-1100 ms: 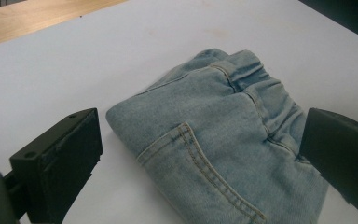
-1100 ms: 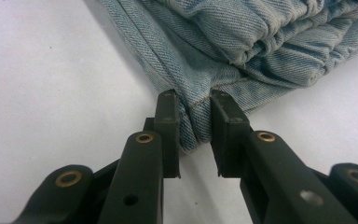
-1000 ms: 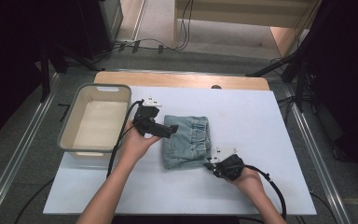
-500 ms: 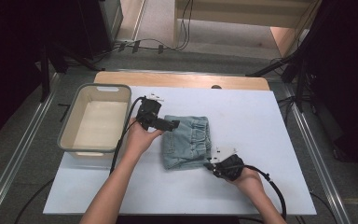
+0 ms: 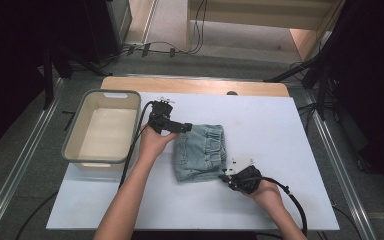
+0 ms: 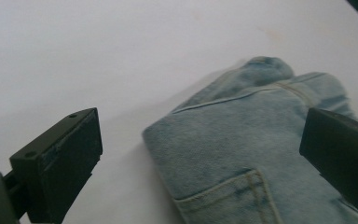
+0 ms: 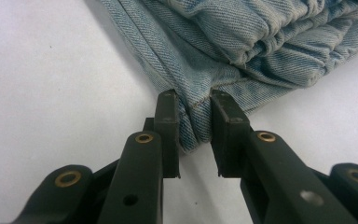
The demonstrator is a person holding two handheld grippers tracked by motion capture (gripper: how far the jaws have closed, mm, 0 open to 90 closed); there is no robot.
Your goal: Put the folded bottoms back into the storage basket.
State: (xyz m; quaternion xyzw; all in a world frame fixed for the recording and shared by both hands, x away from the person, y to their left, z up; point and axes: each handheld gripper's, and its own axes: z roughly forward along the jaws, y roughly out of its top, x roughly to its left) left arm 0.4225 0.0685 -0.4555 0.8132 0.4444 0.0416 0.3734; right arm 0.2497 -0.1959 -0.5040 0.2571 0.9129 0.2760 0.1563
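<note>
Your right gripper point(image 5: 226, 176): clamped on the near right corner of the folded jeans point(image 5: 201, 153).
Jeans: mid-table on the white table point(image 5: 290, 150).
Your left gripper point(image 5: 186, 127): jaws wide, at the jeans' far left corner.
Bin point(image 5: 75, 145): far left.

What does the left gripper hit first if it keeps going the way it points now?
Most likely the folded denim shorts. The left gripper has its jaws open and the near edge of the fabric lies straight ahead between them on the white table. Depth is unclear, so contact can't be judged.
</note>
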